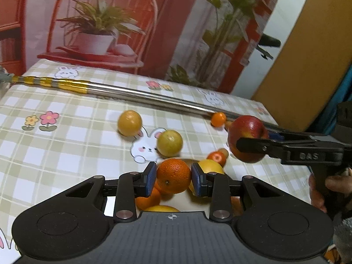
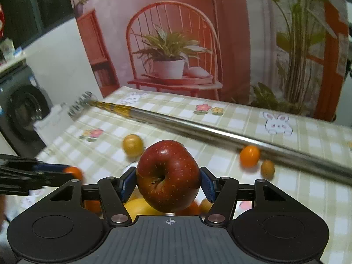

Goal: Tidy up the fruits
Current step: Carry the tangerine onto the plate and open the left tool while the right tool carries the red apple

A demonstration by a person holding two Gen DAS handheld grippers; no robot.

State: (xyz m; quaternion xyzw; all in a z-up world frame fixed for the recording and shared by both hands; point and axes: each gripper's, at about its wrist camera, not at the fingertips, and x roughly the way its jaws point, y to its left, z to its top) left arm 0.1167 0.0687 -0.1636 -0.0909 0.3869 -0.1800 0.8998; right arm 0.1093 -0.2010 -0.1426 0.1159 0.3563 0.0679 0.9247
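Note:
My left gripper is shut on an orange and holds it above other fruit. My right gripper is shut on a red apple, lifted above the table; the apple also shows in the left wrist view at the right. Two yellow-green round fruits lie on the checked tablecloth. Small tangerines lie farther right. More oranges and a yellow fruit lie under my left gripper.
A long metal pole with yellow tape lies across the table behind the fruit. A printed backdrop of a red chair and plants stands at the table's far edge. A washing machine stands to the left, off the table.

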